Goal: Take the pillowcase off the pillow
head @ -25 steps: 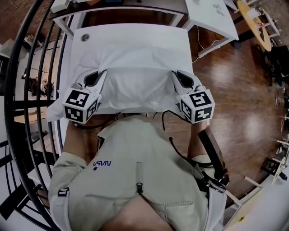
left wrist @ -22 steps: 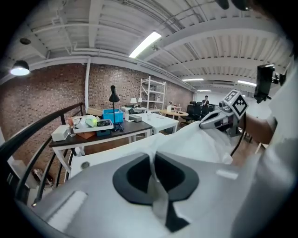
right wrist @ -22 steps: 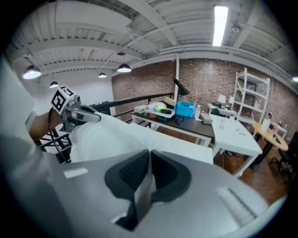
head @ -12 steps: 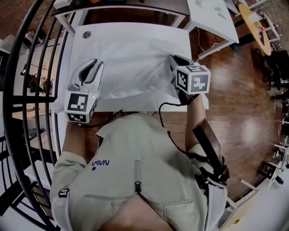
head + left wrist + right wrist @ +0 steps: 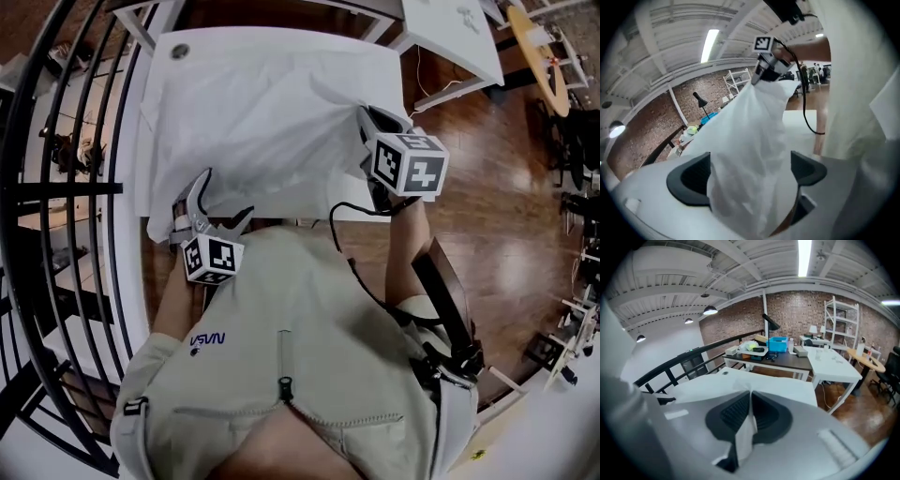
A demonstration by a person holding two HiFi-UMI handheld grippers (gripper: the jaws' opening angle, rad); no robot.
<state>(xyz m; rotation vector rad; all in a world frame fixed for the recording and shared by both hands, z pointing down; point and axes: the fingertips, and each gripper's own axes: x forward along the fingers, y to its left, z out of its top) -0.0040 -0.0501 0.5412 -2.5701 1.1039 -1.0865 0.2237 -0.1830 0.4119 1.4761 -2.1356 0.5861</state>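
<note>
The white pillowcase [image 5: 272, 112] lies spread over most of the white table [image 5: 361, 208]; I cannot make out the pillow apart from it. My right gripper [image 5: 367, 117] is at the cloth's right edge, shut on a fold of the pillowcase [image 5: 745, 437], and holds that edge raised. My left gripper [image 5: 220, 202] is at the table's front left edge, close to the person's body. Its jaws are opening. In the left gripper view the pillowcase [image 5: 754, 136] hangs loose between the wide jaws of the left gripper [image 5: 750, 173], and neither pad presses on it.
A black curved railing [image 5: 56, 187] runs along the left. Behind the table stand another white table [image 5: 450, 37] and a round yellow one [image 5: 534, 37]. Wooden floor [image 5: 506, 216] lies to the right. A small round disc [image 5: 179, 51] sits at the table's far left corner.
The left gripper has let go of the pillowcase, opened wide and drawn back toward the person. The right gripper has kept its grip and moved slightly away, lifting its edge.
</note>
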